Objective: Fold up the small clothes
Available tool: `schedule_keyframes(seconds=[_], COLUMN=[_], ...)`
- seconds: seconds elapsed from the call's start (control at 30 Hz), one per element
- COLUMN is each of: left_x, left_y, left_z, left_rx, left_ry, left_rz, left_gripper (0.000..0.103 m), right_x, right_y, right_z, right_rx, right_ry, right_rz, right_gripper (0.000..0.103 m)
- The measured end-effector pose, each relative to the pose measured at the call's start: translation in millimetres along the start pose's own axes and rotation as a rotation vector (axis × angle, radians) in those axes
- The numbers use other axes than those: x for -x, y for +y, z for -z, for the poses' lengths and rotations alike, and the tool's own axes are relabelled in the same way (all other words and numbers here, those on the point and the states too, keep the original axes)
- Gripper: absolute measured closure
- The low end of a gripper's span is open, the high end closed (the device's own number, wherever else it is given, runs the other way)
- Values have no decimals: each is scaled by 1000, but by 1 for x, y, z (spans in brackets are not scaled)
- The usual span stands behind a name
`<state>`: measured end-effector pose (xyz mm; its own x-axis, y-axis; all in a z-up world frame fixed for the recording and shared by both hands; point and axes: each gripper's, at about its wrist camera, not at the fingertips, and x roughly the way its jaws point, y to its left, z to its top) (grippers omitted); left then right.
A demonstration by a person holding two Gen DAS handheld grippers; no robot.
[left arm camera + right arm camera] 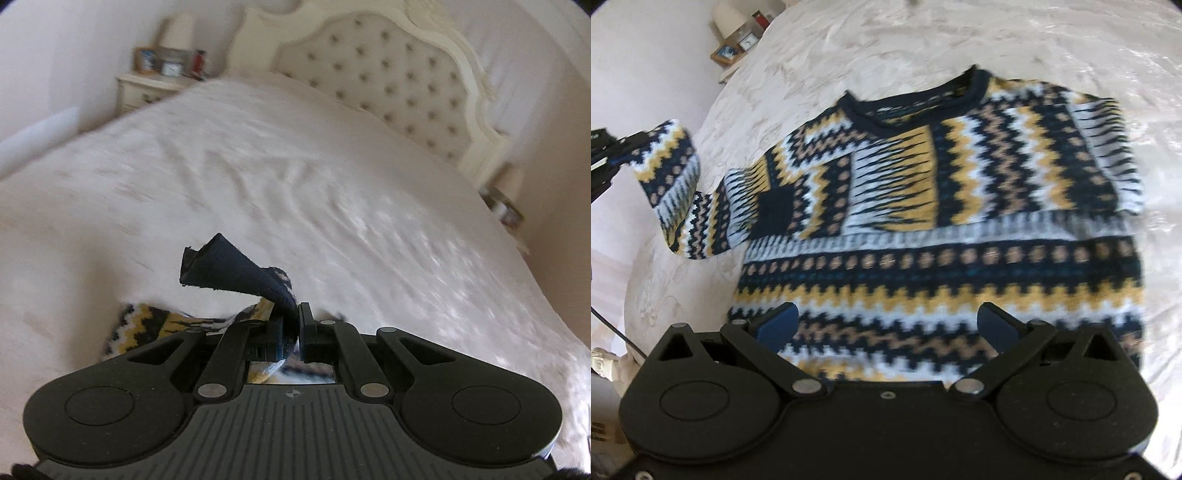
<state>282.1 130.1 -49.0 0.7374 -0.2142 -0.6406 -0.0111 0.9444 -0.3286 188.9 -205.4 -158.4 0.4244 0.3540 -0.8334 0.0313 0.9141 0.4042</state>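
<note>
Right wrist view looks down on the sweater (938, 221), a knit in navy, yellow, tan and white zigzag bands, spread flat on the white bedspread (1071, 48). Its navy collar (916, 107) points toward twelve o'clock and the hem runs under my right gripper (886, 325) at six o'clock. That gripper is released: the two blue-padded fingers (779, 325) stand wide apart above the lower bands of the knit, and nothing sits between them. One sleeve (1104, 147) is folded across the chest at two o'clock. The other sleeve (683, 192) stretches off toward nine o'clock, its end lifted off the bed and meeting my left gripper (617, 147) at the frame edge.

From the left wrist view, my left gripper (291, 321) is clenched on the navy ribbed cuff (229, 266); the jaws press close together on the fabric, and the cuff's free end flares up toward eleven o'clock. Patterned sleeve knit trails away toward eight o'clock over the bedspread (295, 166). A tufted cream headboard (388, 77) stands at one o'clock, and a nightstand (147, 88) with a lamp (181, 29) and small framed items is at eleven o'clock. Both views are somewhat blurred.
</note>
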Motion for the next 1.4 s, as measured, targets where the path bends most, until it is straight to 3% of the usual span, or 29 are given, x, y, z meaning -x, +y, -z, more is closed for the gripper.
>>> schedule_keyframes(seconds=[0.27, 0.47, 0.57, 0.63, 0.87, 1.2, 1.4], left_x=[-40, -41, -37, -35, -32, -52, -63], left_y=[-62, -91, -99, -102, -71, 10, 29], left_z=[41, 56, 60, 64, 82, 115, 132], left_rx=[-72, -122, -150, -186, -248, -171, -146], left_ry=[114, 173, 168, 162, 212, 388, 438], left_rz=[50, 95, 125, 131, 47, -152, -186], left_gripper=[96, 94, 79, 76, 74, 73, 71], right_x=[15, 16, 15, 13, 3, -18, -35], right_y=[-40, -53, -53, -52, -34, -11, -10], right_z=[-5, -6, -8, -10, -21, -51, -71], right_rx=[-28, -46, -47, -45, -17, 30, 19], right_ry=[-11, -11, -10, -12, -10, -14, -22], right_rz=[13, 22, 24, 24, 20, 9, -8], right_gripper=[1, 1, 1, 1, 0, 1, 1])
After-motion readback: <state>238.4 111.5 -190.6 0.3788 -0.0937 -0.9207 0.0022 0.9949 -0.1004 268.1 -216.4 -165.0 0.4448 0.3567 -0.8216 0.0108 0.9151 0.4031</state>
